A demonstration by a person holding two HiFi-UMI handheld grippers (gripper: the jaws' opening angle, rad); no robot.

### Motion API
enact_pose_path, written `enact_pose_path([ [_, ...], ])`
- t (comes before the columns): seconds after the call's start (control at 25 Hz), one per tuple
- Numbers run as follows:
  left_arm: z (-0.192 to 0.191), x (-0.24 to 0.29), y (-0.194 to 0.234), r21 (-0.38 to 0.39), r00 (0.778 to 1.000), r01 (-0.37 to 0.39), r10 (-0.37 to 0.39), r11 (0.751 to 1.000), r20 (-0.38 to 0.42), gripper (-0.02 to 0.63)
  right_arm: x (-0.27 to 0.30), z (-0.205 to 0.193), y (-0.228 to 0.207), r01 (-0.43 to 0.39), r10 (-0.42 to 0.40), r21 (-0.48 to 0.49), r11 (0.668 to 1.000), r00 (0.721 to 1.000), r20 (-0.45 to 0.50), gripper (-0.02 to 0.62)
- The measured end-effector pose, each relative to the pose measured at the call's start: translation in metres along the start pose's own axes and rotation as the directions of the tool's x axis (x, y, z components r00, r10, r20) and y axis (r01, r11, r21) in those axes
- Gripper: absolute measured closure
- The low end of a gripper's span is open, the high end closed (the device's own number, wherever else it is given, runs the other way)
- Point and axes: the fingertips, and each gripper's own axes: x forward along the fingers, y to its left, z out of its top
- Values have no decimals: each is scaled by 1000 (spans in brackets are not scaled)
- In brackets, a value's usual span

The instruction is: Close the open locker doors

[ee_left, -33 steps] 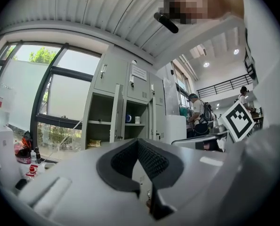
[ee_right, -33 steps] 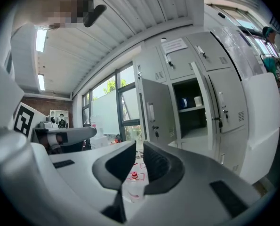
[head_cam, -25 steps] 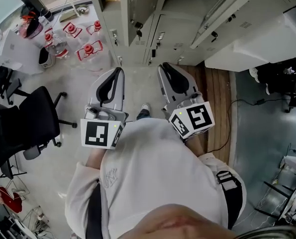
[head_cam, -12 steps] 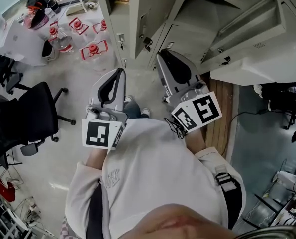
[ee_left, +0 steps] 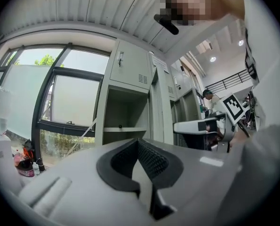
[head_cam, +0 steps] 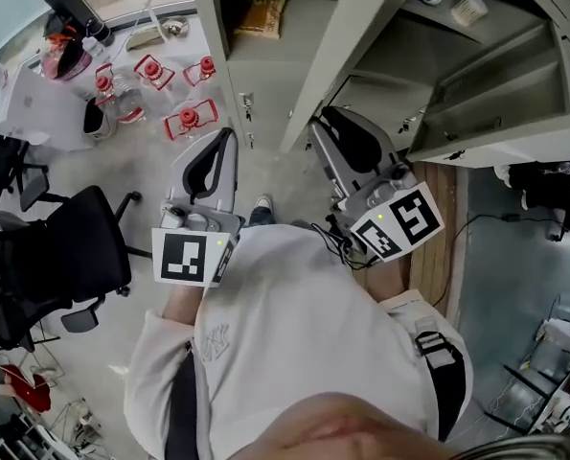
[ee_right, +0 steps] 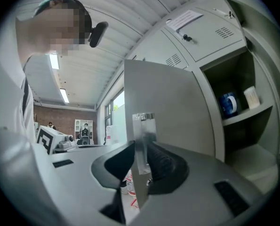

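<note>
Between the jaws of the right gripper (ee_right: pixel 140 149), the free edge of the open locker door (ee_right: pixel 177 102) is sitting, its latch plate (ee_right: pixel 143 126) being pinched. Right of that tool, the compartment (ee_right: pixel 238 140) is gaping wide. Well apart from the lockers (ee_left: pixel 130 74), the left gripper (ee_left: pixel 139 142) is hanging, jaws pressed together on nothing

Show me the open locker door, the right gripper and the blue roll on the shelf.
open locker door (ee_right: pixel 177 107): right gripper view, middle of its grey panel.
right gripper (ee_right: pixel 140 150): right gripper view, midway between its fingertips, at the door's edge.
blue roll (ee_right: pixel 229 105): right gripper view, its blue face.
</note>
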Motion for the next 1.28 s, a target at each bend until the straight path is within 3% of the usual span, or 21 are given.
enact_pose_path([
  [0.28, -4, 16, 27, 3, 1000, 11, -11, 1000, -11, 604, 28, 0, -2, -46, 46, 17, 999, 999, -2, 543],
  [0.64, -4, -1, 78, -5, 993, -117, 117, 993, -1, 604, 107, -7, -3, -104, 101, -67, 992, 994, -44, 545],
  [0.96, -4, -12, 105, -5, 982, -188, 188, 982, 6, 604, 170, -11, -26, -41, 39, -67, 997, 999, -34, 546],
  [1.28, -4, -13, 108, 1, 979, -203, 203, 979, 2, 604, 215, -11, -55, 61, -74, -166, 984, 995, -69, 549],
])
